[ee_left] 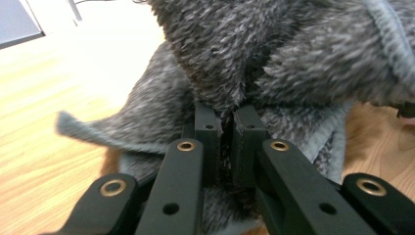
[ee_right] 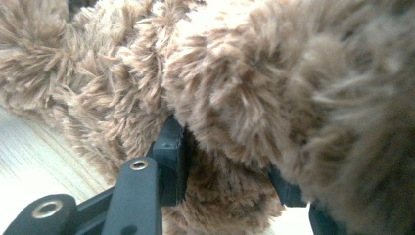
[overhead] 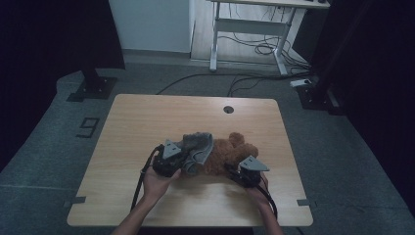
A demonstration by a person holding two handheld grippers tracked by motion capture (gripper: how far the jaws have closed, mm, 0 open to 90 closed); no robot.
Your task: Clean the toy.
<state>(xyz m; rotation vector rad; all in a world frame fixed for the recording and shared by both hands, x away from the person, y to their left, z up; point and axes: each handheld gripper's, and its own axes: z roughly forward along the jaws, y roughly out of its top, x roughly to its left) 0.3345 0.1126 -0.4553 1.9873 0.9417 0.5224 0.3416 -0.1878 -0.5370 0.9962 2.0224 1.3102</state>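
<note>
Two tools in play: left gripper (overhead: 182,162) and right gripper (overhead: 234,172), each in a hand at the near side of the wooden table (overhead: 137,122).
Landmark: brown teddy bear (overhead: 230,152), lying near the table's middle, toward the near edge.
Cloth: grey fleece cloth (overhead: 198,147), draped on the bear's left side, part of it lifted and bunched.
Left gripper state: jaws clamped nearly together on a fold of the grey fleece cloth (ee_left: 274,63); pile shows in the thin gap between them.
Right gripper state: jaws part-way closed around a thick limb or fold of the brown teddy bear (ee_right: 235,122); fur bulges over both pads, so it looks pinched.
Step, as I judge it: dressing or wrapping the bear, one tool steadying it while the other pulls the cloth.
Risk, slip: the left hold is a thin fold of pile; a hard tug could strip it free.
Risk, drag: the right hold may catch mostly fur, so the bear could slide with the cloth.
Risk, snag: bunched fabric may catch on a limb instead of spreading.
</note>
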